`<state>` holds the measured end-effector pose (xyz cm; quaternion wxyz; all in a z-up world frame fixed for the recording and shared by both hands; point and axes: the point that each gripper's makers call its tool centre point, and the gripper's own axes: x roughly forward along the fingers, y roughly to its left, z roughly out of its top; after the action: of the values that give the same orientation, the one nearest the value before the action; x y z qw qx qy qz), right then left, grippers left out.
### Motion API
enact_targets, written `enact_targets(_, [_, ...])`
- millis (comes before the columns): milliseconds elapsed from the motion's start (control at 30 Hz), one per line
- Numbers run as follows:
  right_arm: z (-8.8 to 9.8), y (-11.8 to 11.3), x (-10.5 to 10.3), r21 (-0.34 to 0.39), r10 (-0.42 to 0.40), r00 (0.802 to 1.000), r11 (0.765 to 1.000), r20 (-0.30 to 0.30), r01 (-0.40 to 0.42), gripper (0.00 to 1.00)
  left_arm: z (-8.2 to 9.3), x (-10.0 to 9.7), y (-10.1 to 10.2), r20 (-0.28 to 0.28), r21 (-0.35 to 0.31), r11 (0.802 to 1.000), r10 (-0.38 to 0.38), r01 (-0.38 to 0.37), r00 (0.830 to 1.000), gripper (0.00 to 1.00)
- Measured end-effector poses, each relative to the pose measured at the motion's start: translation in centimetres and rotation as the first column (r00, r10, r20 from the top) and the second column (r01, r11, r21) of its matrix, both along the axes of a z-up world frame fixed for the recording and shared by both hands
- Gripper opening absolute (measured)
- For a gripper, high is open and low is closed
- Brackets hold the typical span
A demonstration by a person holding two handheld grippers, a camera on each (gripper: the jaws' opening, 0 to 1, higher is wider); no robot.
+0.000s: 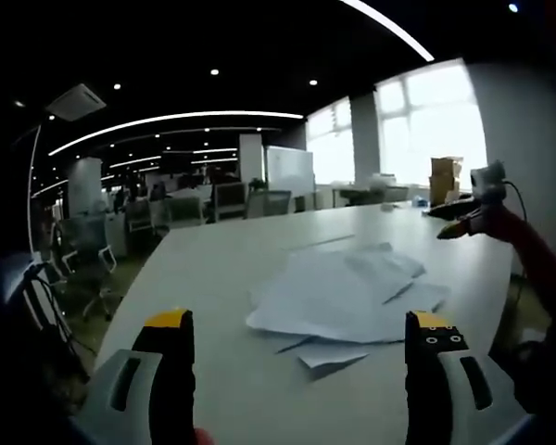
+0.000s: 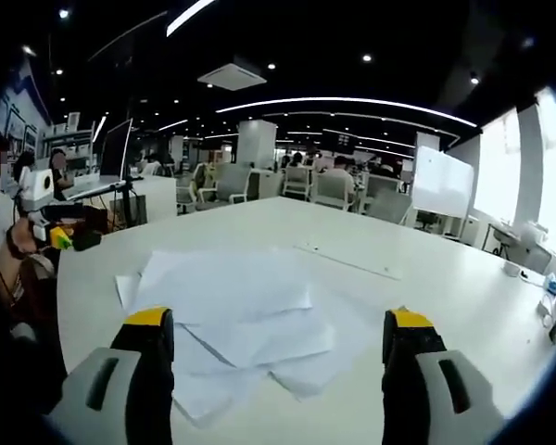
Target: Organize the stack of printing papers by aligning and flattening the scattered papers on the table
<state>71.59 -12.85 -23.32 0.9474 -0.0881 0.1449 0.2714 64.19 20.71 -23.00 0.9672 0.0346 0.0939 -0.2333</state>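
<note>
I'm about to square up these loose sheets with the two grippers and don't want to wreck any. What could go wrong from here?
1. The papers lie fanned and overlapping, so pushing one edge with the open right gripper may buckle or crease a sheet rather than slide it.
2. A small sheet pokes out nearest the open left gripper; a jaw could catch and fold it.
3. The table looks smooth, so the pile may skate away, unless braced from both sides.
</note>
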Motion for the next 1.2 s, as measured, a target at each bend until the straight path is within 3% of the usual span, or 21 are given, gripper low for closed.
enact_targets(1200, [1.0, 2.9, 1.0, 0.034, 0.044, 0.999, 0.998, 0.022, -0.045, 0.88, 0.7, -0.4, 0.2, 0.013, -0.004, 1.000, 0.002, -0.002, 1.000, 0.97])
